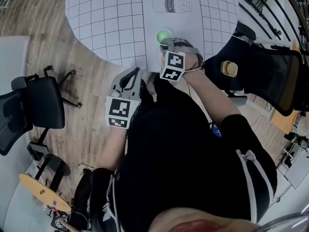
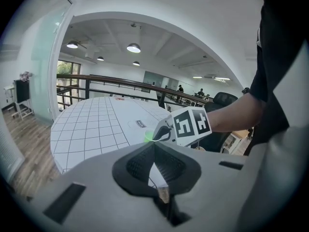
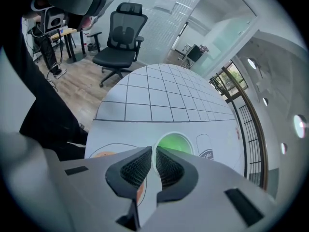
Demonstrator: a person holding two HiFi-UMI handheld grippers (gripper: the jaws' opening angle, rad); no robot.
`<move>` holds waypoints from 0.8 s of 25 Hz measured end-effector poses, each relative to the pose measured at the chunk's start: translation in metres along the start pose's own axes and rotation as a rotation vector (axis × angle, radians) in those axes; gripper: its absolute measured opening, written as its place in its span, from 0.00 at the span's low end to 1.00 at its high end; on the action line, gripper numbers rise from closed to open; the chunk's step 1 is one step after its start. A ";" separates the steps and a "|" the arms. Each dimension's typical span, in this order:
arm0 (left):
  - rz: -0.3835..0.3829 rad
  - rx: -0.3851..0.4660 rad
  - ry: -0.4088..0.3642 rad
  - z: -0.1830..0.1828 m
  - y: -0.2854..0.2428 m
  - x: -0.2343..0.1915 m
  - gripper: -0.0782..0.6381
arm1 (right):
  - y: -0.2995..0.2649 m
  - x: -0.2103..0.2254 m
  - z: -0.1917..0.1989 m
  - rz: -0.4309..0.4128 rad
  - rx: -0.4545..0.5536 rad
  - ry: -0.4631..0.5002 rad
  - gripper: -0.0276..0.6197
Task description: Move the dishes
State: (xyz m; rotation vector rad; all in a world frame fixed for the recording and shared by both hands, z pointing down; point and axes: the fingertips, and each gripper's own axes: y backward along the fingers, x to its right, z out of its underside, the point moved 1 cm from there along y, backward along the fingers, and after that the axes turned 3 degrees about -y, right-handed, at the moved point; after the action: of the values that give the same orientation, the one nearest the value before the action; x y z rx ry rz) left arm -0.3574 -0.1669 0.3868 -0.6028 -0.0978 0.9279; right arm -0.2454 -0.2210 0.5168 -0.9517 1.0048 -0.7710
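The small round green cup with a pale rim point(image 1: 164, 34) is sitting upright over the white paper mat point(image 1: 189, 27). It is close to the mat's edge nearest us and below the printed milk-bottle outline point(image 1: 172, 5). We cannot tell whether its base is touching the mat.

Our right claw point(image 1: 167, 43) is pointing steeply down at the cup's near side. In the right gripper view its jaws are standing almost together, with only a thin slit between them. The cup's rim is running into that slit at the tips, one jaw lying over the green inside and the other outside. We are therefore reading this claw as clenched on the cup's rim. An orange printed shape point(image 3: 104, 154) is showing on the mat just left of the jaws.

Our left claw point(image 1: 135, 72) is hanging off the table's edge, close to our black top point(image 1: 183, 153) and well apart from the cup. Its jaws are clenched tip to tip with nothing between them. Its camera is looking across to the right claw's marker cube point(image 2: 190, 124).

The mat is lying on the round white table ruled with a dark grid point(image 1: 106, 18). Black office chairs point(image 1: 34, 112) are standing on the wooden floor point(image 1: 82, 124) to either side of us.
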 end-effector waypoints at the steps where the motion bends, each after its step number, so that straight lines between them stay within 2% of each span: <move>1: 0.000 0.006 -0.001 -0.001 0.000 0.000 0.12 | 0.001 -0.002 0.001 -0.005 0.000 -0.003 0.10; 3: 0.000 0.020 -0.004 -0.005 -0.001 0.001 0.12 | 0.005 -0.005 0.003 -0.013 0.011 -0.016 0.14; 5: 0.001 0.036 -0.007 -0.010 -0.001 0.003 0.12 | 0.012 -0.005 0.002 -0.006 0.032 -0.034 0.27; 6: 0.001 0.044 -0.009 -0.012 0.000 0.003 0.12 | 0.016 -0.005 0.002 -0.002 0.044 -0.044 0.28; 10: -0.001 0.079 -0.030 -0.022 0.008 0.009 0.12 | 0.044 -0.005 -0.001 0.020 0.103 -0.101 0.28; 15: 0.021 0.141 -0.054 -0.028 0.030 0.022 0.12 | 0.092 -0.015 -0.004 0.085 0.199 -0.240 0.28; 17: 0.043 0.141 -0.067 -0.021 0.036 0.028 0.12 | 0.110 -0.025 -0.006 0.104 0.238 -0.306 0.28; 20: 0.088 0.126 -0.099 -0.008 0.042 0.039 0.12 | 0.137 -0.046 -0.008 0.107 0.289 -0.395 0.21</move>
State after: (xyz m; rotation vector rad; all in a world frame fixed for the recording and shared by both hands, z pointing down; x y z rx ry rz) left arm -0.3616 -0.1217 0.3508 -0.4473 -0.1015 1.0411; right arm -0.2552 -0.1297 0.4054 -0.7537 0.5761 -0.5894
